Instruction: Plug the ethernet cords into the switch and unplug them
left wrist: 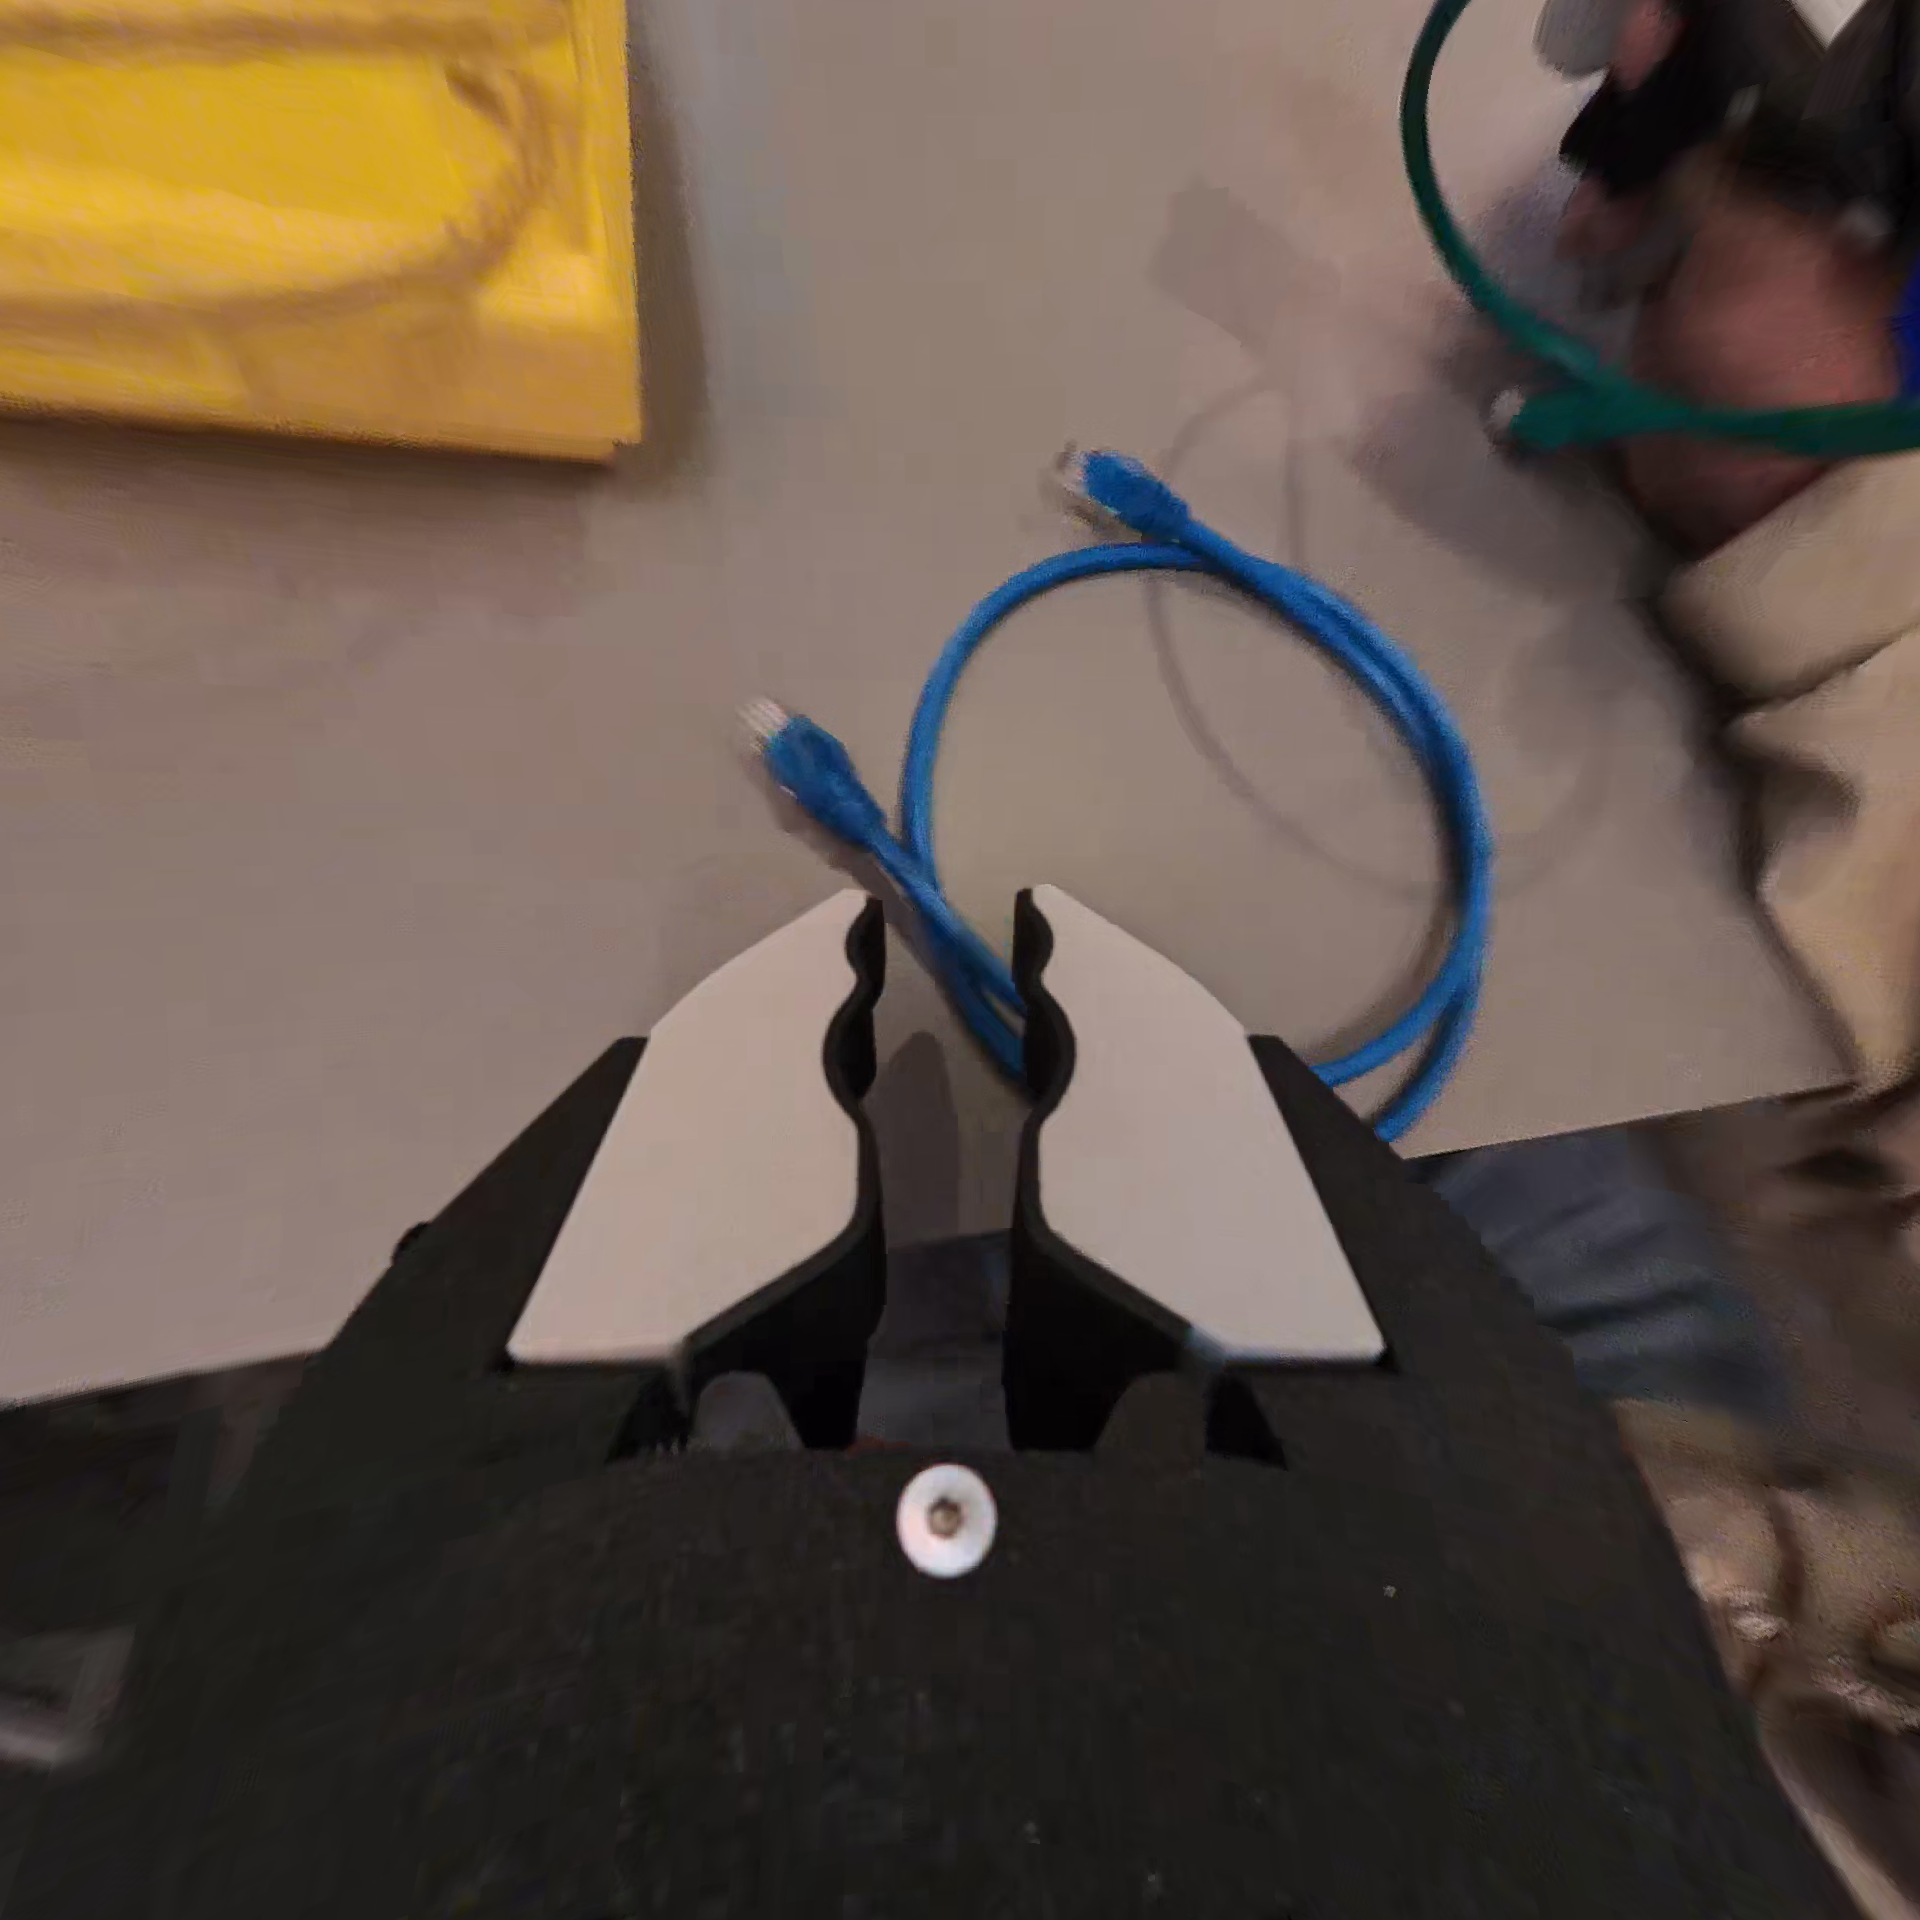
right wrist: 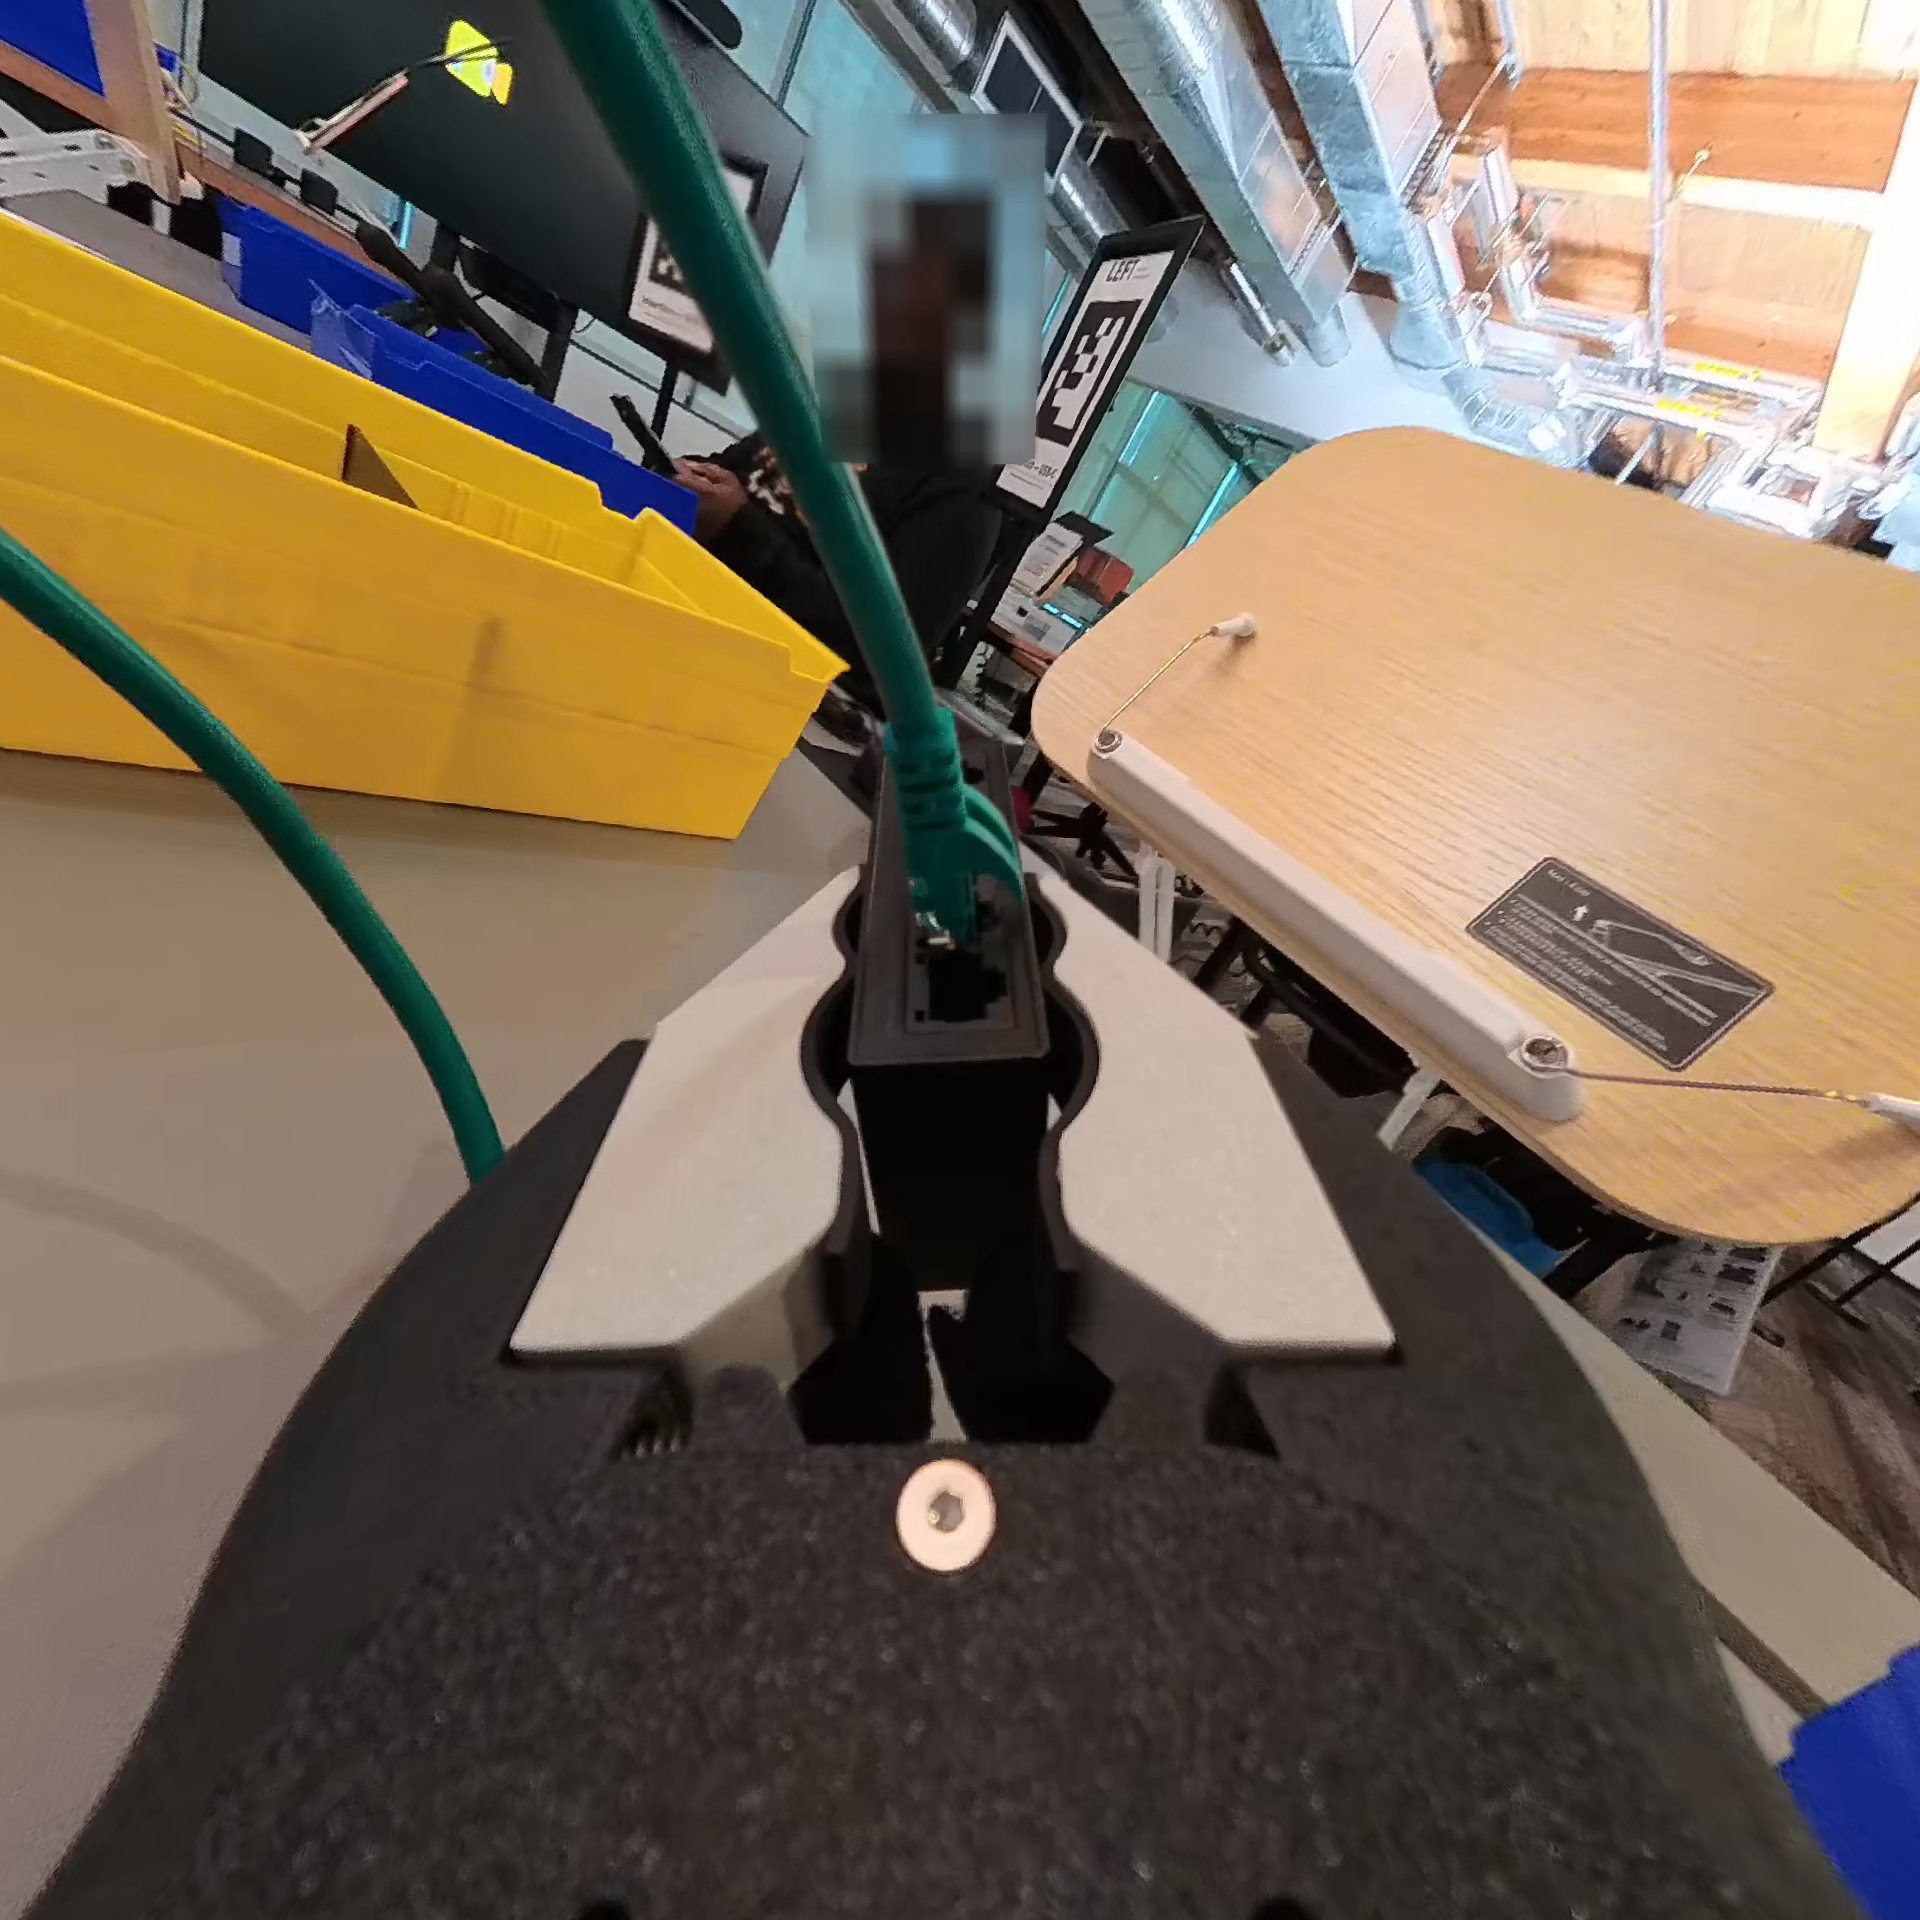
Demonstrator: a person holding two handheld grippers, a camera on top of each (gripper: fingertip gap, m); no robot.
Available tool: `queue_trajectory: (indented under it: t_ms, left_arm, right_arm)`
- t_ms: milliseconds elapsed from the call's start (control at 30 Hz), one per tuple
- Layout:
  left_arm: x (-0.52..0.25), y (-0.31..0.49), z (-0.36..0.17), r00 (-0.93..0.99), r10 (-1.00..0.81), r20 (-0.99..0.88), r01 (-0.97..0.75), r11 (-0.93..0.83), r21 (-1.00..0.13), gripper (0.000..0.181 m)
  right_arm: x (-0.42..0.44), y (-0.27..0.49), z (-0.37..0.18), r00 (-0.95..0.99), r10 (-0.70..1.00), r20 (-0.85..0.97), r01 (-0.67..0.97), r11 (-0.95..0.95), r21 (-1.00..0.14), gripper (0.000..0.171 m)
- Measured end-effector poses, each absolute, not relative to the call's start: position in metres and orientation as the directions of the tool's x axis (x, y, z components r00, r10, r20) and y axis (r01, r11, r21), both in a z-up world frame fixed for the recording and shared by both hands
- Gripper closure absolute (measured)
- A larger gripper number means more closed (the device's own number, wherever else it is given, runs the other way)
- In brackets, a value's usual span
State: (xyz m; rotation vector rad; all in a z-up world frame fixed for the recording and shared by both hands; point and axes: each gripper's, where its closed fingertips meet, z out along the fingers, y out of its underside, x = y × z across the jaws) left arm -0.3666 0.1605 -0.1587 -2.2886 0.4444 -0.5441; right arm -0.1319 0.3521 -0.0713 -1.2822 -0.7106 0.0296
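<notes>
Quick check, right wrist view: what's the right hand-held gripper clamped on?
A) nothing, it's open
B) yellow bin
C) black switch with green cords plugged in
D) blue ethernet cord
C: the right hand-held gripper is shut on the black switch, with green ethernet cords plugged into its ports; the blue cord lies loose on the table by the left hand-held gripper.

Both grippers, left gripper (left wrist: 948,914) and right gripper (right wrist: 948,935), have black bodies, pale grey finger plates, wavy black pads, one silver screw (left wrist: 945,1520).
</notes>
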Motion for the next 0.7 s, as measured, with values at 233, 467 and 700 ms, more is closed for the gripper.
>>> queue_trajectory:
  t_ms: [233,467,700]
  left_arm:
    - [-0.353,0.157,-0.185,0.909,-0.381,0.166,-0.171,-0.706,-0.687,0.15]
    - [-0.359,0.177,-0.189,0.901,-0.421,0.102,-0.236,-0.674,-0.7,0.173]
    - [-0.35,0.208,-0.155,0.783,-0.608,-0.133,-0.497,-0.481,-0.723,0.176]
  right_arm:
    - [-0.137,0.35,-0.072,0.777,0.402,0.485,0.374,0.325,-0.869,0.143]
    - [-0.146,0.346,-0.075,0.743,0.413,0.526,0.403,0.351,-0.845,0.143]
    - [-0.16,0.338,-0.079,0.647,0.361,0.672,0.524,0.43,-0.736,0.144]
